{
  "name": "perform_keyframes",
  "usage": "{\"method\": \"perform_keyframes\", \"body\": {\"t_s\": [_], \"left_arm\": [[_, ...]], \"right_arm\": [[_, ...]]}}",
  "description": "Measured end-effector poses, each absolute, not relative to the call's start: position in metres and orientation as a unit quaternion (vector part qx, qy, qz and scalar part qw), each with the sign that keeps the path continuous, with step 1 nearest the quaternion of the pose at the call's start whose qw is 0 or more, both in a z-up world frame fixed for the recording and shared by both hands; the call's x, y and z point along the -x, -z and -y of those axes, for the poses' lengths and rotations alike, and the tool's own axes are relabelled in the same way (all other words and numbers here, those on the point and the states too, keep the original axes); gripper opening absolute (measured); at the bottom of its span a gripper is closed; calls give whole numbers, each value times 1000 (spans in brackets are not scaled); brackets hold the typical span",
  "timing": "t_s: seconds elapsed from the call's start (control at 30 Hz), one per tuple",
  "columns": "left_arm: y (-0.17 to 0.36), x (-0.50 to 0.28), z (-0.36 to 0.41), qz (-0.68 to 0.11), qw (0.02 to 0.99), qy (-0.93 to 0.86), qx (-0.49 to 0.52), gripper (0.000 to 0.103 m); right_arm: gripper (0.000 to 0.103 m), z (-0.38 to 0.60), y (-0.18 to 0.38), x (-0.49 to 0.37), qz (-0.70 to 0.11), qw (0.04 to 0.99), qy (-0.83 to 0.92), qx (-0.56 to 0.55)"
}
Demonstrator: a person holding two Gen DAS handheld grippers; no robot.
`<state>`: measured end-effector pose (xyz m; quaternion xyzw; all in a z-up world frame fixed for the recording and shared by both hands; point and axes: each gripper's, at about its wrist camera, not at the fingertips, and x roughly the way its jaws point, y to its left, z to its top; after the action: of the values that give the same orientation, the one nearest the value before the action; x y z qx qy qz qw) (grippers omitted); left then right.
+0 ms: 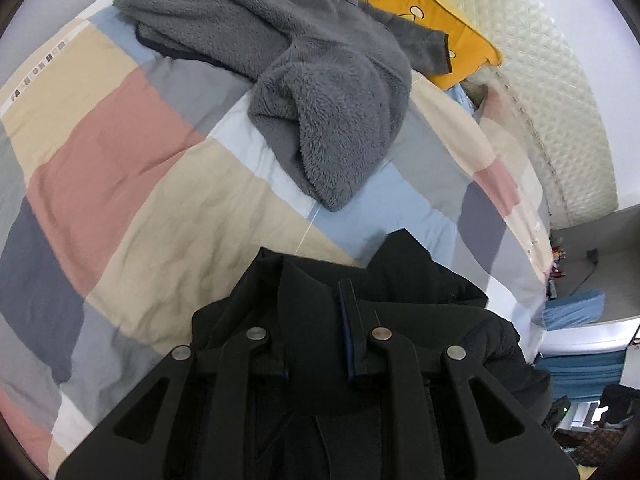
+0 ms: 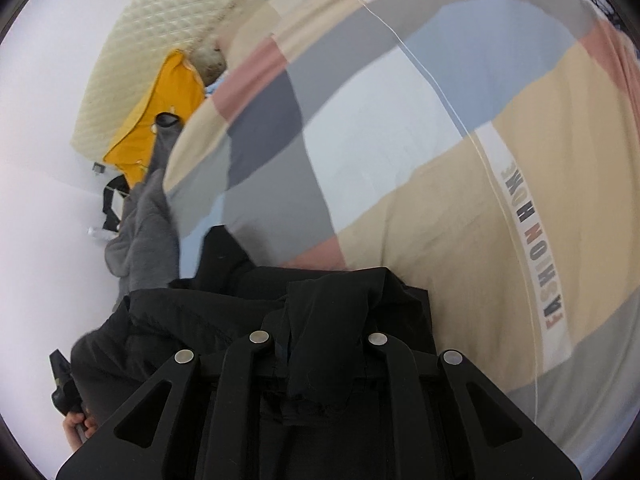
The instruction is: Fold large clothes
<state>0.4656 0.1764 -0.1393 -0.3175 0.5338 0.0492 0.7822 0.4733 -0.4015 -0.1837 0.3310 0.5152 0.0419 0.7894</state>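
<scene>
A bed (image 1: 120, 152) under a soft patchwork quilt of cream, pink, blue and grey blocks spreads ahead of both grippers. On it, beyond the left gripper (image 1: 316, 332), lies a rumpled grey fleece (image 1: 312, 92), thick and nubbly. The smooth, matte black jacket (image 1: 420, 280) bunches in folds right at the fingertips; the left gripper is narrowed onto a fold of it. The right gripper (image 2: 320, 344) likewise pinches a draped black fold. A yellow pillow (image 1: 432, 8) sits farthest away.
</scene>
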Motion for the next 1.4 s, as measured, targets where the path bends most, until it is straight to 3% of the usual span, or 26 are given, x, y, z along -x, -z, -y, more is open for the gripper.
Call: {"method": "perform_keyframes", "body": {"t_s": [0.17,0.4,0.47,0.5,0.53,0.57,0.6,0.67,0.93,1.1,1.2,1.4], "left_arm": [[142,-468,-177,-532,778,-53,330,19],[139,-454,-166,-555,787,-18,267,23],[136,-443,-171,-553,785,-5,281,30],[132,-436,-173,-554,784,-6,281,34],[128,-431,-174,-555,785,-12,276,36],[123,-424,-175,-553,787,-17,273,44],[117,-418,-175,-553,789,-18,269,61],[98,-407,-174,-541,805,-25,243,80],[39,-337,-101,-416,900,71,109,82],[90,-325,-31,-424,888,153,94,83],[122,-337,3,-424,896,126,31,83],[151,-382,23,-402,911,86,-34,91]], "right_arm": [[12,406,197,-472,-516,780,-46,-352],[31,415,180,-441,-517,765,-46,-382],[45,415,170,-430,-511,766,-49,-387],[62,416,161,-423,-505,771,-55,-384],[72,416,152,-416,-501,778,-52,-375],[72,415,144,-411,-496,785,-50,-367],[72,415,134,-405,-491,792,-51,-359],[71,411,114,-394,-482,805,-59,-341],[72,328,44,-342,-382,904,-89,-169],[72,268,96,-327,-378,900,-149,-159],[72,239,136,-336,-401,892,-153,-145],[80,210,161,-361,-339,936,-92,-34]]}}
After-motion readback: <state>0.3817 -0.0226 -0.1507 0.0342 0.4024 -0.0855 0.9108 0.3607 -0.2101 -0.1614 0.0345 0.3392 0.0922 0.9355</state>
